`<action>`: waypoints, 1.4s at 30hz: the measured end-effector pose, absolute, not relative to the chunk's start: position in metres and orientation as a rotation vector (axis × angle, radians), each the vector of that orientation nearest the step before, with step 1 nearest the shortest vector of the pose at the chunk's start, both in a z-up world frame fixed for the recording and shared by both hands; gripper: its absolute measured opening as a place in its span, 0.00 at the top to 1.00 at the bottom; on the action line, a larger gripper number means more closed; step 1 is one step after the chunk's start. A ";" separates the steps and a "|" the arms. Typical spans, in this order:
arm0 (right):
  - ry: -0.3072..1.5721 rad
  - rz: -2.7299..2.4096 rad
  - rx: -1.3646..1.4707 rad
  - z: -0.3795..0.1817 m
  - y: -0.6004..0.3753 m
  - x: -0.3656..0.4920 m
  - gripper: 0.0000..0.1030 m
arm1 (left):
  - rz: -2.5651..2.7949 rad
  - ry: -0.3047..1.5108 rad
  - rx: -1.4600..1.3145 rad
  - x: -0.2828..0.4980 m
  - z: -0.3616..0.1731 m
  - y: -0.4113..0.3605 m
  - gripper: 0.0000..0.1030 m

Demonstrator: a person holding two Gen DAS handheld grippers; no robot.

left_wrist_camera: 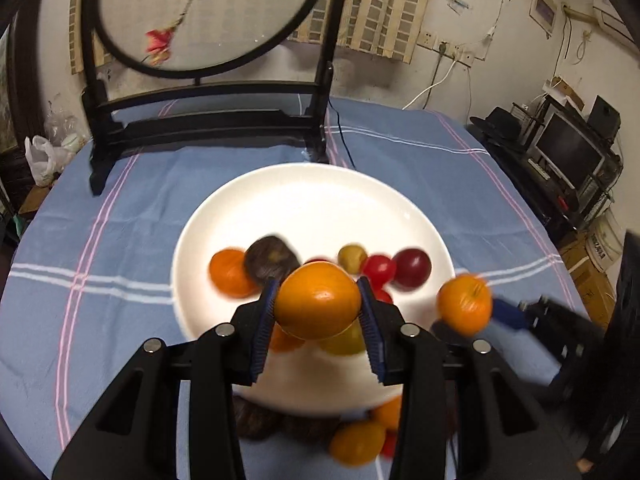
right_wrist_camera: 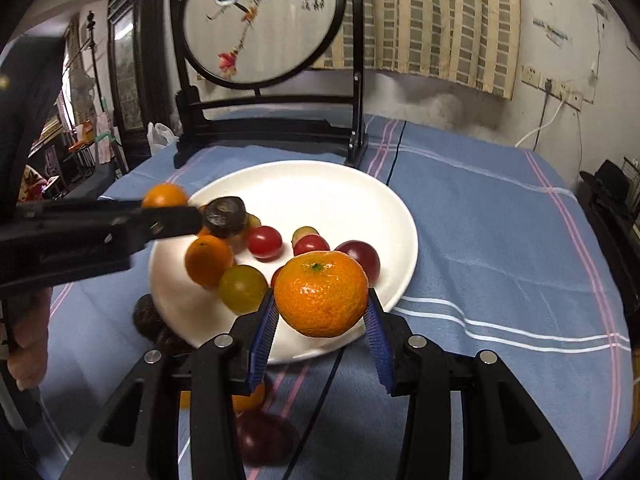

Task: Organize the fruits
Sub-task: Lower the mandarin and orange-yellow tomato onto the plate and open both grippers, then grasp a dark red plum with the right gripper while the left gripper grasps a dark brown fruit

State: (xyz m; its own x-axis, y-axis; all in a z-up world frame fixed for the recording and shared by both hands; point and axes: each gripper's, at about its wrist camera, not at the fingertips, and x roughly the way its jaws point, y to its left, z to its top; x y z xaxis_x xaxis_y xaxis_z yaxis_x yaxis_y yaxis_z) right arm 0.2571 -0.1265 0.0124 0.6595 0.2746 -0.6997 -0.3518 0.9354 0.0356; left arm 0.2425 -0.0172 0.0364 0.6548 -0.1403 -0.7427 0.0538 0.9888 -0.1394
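Note:
A white plate [left_wrist_camera: 320, 192] on the blue cloth holds several fruits: an orange [left_wrist_camera: 229, 271], a dark brown fruit [left_wrist_camera: 270, 257], a green one [left_wrist_camera: 352, 257], red tomatoes [left_wrist_camera: 379, 269] and a dark red plum [left_wrist_camera: 412, 268]. My left gripper [left_wrist_camera: 318, 304] is shut on an orange tangerine [left_wrist_camera: 318, 300] above the plate's near side. My right gripper [right_wrist_camera: 322, 308] is shut on a tangerine [right_wrist_camera: 322, 293] over the plate's [right_wrist_camera: 320, 184] near right rim. The right gripper's tangerine also shows in the left wrist view [left_wrist_camera: 464, 303]; the left gripper's orange shows in the right wrist view [right_wrist_camera: 165, 196].
Loose fruits lie on the cloth in front of the plate: an orange one [left_wrist_camera: 357, 442], dark brown ones [right_wrist_camera: 146, 316], a dark red one [right_wrist_camera: 262, 436]. A black-framed round embroidered screen [right_wrist_camera: 264, 20] stands behind the plate. A black cable [right_wrist_camera: 394, 168] runs across the cloth.

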 end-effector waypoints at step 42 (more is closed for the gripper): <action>0.863 0.567 -0.305 -0.012 -0.126 0.182 0.32 | 0.009 0.875 -0.166 0.154 -0.018 0.033 0.10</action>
State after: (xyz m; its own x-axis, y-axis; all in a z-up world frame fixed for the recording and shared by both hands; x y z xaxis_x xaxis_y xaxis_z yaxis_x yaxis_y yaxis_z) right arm 0.1822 -0.1259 -0.0125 0.5164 0.3438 -0.7843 -0.5827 0.8122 -0.0277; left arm 0.1539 0.0327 -0.0181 0.6418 -0.0596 -0.7646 -0.0761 0.9871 -0.1409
